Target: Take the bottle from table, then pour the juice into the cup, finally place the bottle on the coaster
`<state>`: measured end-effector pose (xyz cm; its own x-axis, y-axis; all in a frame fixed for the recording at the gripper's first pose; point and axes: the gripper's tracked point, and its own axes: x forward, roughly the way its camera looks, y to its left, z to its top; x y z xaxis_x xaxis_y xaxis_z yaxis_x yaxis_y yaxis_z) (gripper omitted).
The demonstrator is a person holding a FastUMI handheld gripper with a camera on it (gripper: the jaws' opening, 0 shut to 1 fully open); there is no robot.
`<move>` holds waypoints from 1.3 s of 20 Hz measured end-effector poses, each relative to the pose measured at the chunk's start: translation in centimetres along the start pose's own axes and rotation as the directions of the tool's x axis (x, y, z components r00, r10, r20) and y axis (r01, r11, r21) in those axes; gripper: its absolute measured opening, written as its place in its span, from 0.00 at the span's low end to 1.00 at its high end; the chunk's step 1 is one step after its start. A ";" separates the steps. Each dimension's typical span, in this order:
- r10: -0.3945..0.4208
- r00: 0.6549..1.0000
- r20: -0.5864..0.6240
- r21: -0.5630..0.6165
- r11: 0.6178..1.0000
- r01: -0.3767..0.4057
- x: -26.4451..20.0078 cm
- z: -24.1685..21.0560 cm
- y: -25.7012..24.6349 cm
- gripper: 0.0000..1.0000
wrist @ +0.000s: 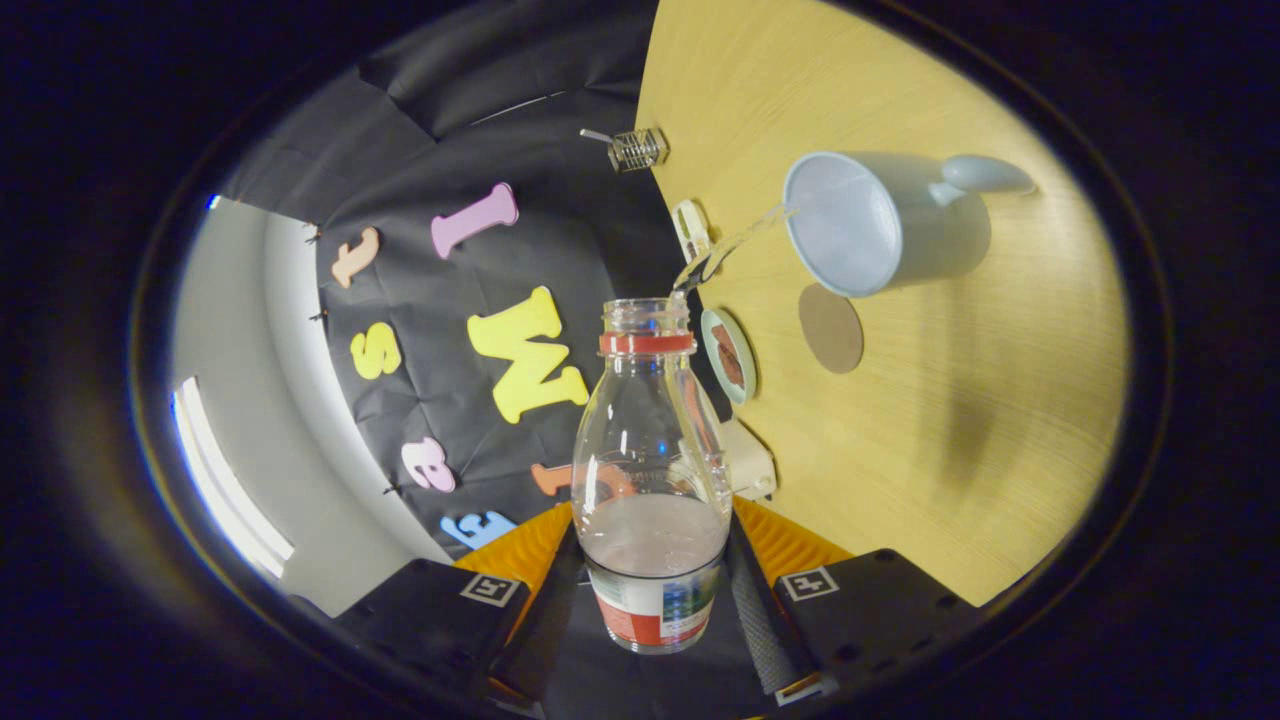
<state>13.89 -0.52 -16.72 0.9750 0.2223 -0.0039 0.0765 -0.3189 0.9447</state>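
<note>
Pouring bottle into cup

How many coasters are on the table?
2. A brown coaster lies beside the cup; a rimmed one sits nearer the table edge, just past the bottle the gripper holds.

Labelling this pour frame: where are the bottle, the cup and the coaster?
bottle (650,440): gripper view, clear body above the label, between the fingers.
cup (930,235): gripper view, outer side wall.
coaster (831,328): gripper view, middle of the flat disc.
</note>
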 end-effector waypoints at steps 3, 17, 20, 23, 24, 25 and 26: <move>0.020 1.000 0.009 0.020 1.000 -0.021 0.2 0.1 0.2 0.80; 0.065 0.998 0.003 0.067 0.996 -0.065 1.3 -0.9 1.8 0.79; 0.066 0.998 0.001 0.069 0.995 -0.066 1.5 -1.2 2.3 0.80; 0.078 0.997 -0.004 0.075 0.994 -0.077 1.7 -1.4 3.0 0.79; 0.080 0.997 -0.001 0.077 0.994 -0.080 1.8 -1.3 3.2 0.79; 0.082 0.997 0.002 0.084 0.993 -0.082 1.8 -1.2 3.4 0.79; 0.084 0.996 0.002 0.095 0.992 -0.084 1.8 -1.3 3.7 0.79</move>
<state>15.64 -0.10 -12.80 0.9784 0.1924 0.0751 0.0136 -0.4229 0.9061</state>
